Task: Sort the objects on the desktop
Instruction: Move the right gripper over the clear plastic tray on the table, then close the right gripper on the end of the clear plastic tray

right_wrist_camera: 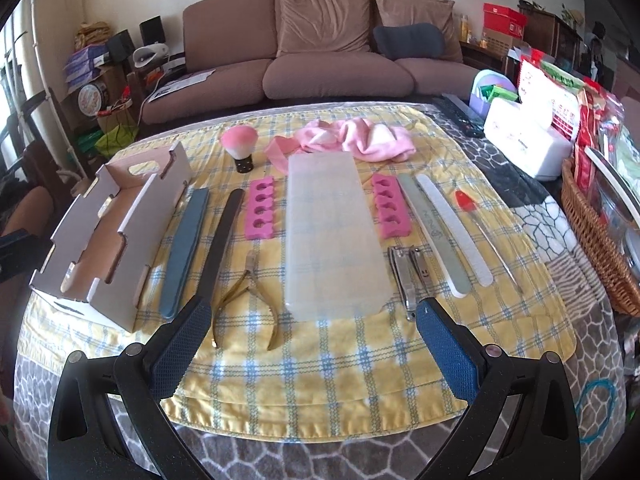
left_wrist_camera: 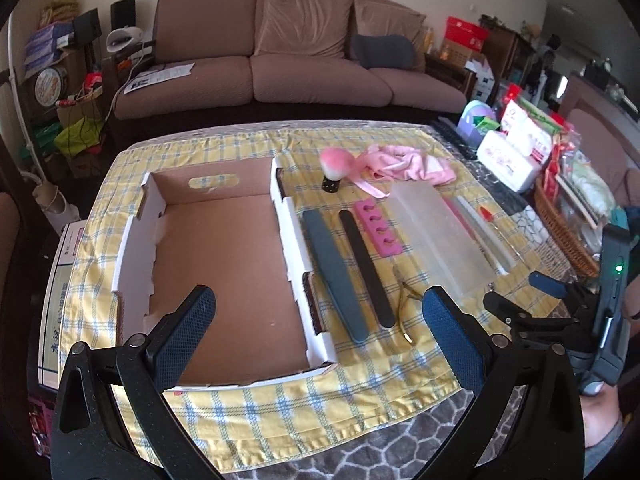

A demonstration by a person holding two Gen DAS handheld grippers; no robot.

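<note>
While both tools hover with nothing between their fingers, the left gripper [left_wrist_camera: 318, 328] gapes above the brown cardboard box [left_wrist_camera: 224, 280] and the right gripper [right_wrist_camera: 314, 342] spreads before the frosted plastic case [right_wrist_camera: 332, 236]; gold cuticle nippers [right_wrist_camera: 244, 300] and silver nail clippers [right_wrist_camera: 408, 276] flank it, and farther back stands the pink fluffy brush [right_wrist_camera: 238, 146]

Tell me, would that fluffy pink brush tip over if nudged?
Probably. The pink brush stands upright on a small black base under a much wider bristle head, so it looks top-heavy. It likely weighs little, and once down its round shape might let it roll on the yellow checked cloth.
</note>
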